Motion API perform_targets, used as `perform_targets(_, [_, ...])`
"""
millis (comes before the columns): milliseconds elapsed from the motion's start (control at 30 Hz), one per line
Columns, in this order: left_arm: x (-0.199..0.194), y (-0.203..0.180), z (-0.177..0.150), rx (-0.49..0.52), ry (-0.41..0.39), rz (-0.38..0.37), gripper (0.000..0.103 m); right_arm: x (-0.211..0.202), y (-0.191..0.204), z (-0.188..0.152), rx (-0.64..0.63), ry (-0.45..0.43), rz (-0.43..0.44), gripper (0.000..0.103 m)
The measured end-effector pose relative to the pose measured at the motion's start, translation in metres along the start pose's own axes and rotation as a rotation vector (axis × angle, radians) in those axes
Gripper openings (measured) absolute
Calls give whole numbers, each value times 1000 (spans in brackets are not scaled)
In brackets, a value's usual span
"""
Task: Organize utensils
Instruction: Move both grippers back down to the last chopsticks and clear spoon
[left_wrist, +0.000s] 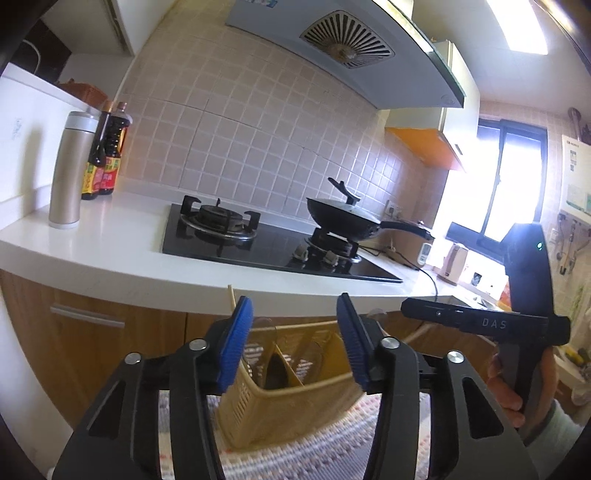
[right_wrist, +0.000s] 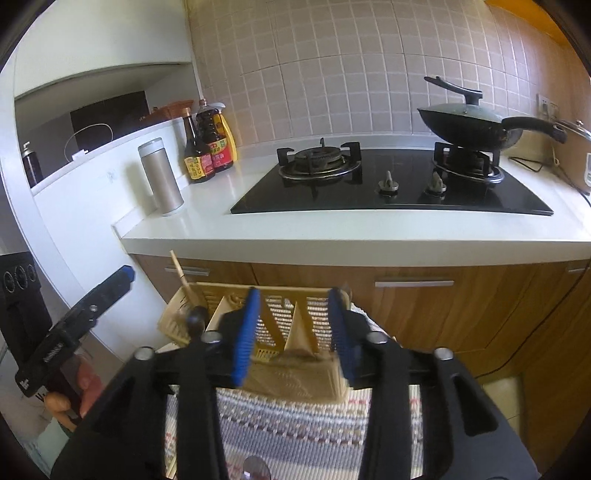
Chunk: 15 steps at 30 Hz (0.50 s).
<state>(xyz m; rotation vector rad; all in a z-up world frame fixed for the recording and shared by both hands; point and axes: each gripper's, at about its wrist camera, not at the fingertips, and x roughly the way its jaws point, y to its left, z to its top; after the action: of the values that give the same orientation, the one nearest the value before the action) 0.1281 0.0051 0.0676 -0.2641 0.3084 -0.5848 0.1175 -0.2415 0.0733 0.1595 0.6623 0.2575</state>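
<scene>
From the left wrist camera, the left gripper (left_wrist: 294, 332) has its blue-padded jaws spread apart, clasping nothing. Between and just beyond them sits a yellow slatted utensil basket (left_wrist: 295, 398) on a woven striped mat (left_wrist: 295, 450). Clear plastic spoons (left_wrist: 266, 332) lean inside its compartments, blurred, and a wooden chopstick (left_wrist: 232, 295) rises just past the left jaw's tip. To the right of the jaws, the right gripper (left_wrist: 487, 323) is seen side-on, held by a hand (left_wrist: 506, 384). Far beyond the jaws a white countertop (left_wrist: 110, 240) carries a gas hob (left_wrist: 273, 240), a lidded black wok (left_wrist: 343, 218), a metal flask (left_wrist: 70, 170) and sauce bottles (left_wrist: 107, 155).

From the right wrist camera, the right gripper (right_wrist: 291, 332) likewise has its jaws released and empty. The basket (right_wrist: 288, 332) lies between them and slightly ahead, its dividers visible through the gap, resting on the mat (right_wrist: 295, 424). A wooden utensil handle (right_wrist: 183, 273) sticks up from the basket's far left corner, beyond the left jaw. Left of the jaws the other gripper (right_wrist: 127, 273) appears edge-on, its opening unreadable from here. Ahead stand the hob (right_wrist: 391, 184), wok (right_wrist: 469, 122), flask (right_wrist: 160, 177) and bottles (right_wrist: 207, 147).
</scene>
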Motion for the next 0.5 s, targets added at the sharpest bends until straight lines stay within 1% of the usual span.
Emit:
perform_targets(133, [-18, -4, 5, -8, 38, -14, 52, -24, 5, -6, -8, -12, -5, 38])
perform_targets(167, [-22, -7, 5, -1, 41, -13, 54, -30, 6, -7, -11, -15, -1, 38])
perform_targets(200, [-27, -10, 6, 10, 42, -7, 58, -35, 9, -8, -17, -17, 0, 38])
perform_targets(300, [-39, -17, 9, 14, 53, -9, 59, -49, 18, -11, -45, -16, -4, 38])
perform_targets(367, [-44, -19, 10, 0, 71, -19, 61, -53, 24, -15, -54, 16, -10, 38])
perform_targets(433, [-47, -20, 9, -12, 114, -15, 64, -51, 29, -25, -62, 85, -3, 39])
perform_targets(500, [-49, -19, 5, -21, 170, -1, 65, -46, 33, -36, -72, 162, 0, 39])
